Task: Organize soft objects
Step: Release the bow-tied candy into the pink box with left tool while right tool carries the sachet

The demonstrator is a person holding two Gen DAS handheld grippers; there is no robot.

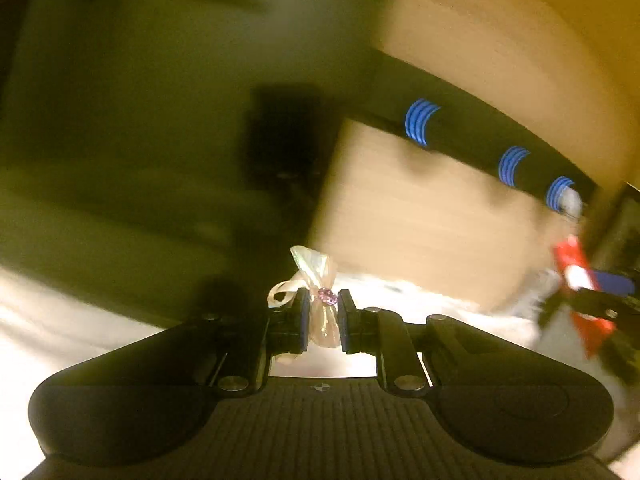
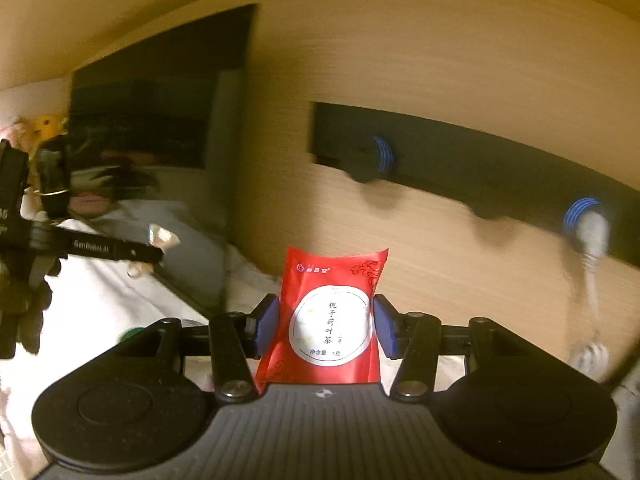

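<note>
My left gripper [image 1: 323,312] is shut on a small sheer pouch [image 1: 322,320], cream-coloured, tied with a ribbon and a purple bead; it is held up in the air. The right wrist view shows that same pouch [image 2: 162,238] at the left, in the tips of the left gripper [image 2: 154,254]. A red tea sachet [image 2: 334,320] with a white round label stands upright between the blue pads of my right gripper [image 2: 326,326], which is shut on its sides. The sachet [image 1: 582,288] and right gripper also appear, blurred, at the right edge of the left wrist view.
A wooden wall panel [image 2: 440,72] carries a black rail [image 2: 480,168] of pegs with blue rings [image 2: 384,154]; a white cord [image 2: 592,240] hangs from one peg. A white bedsheet [image 2: 104,292] lies below, with plush toys [image 2: 40,128] at the far left. A dark panel [image 2: 160,92] stands left of the wood.
</note>
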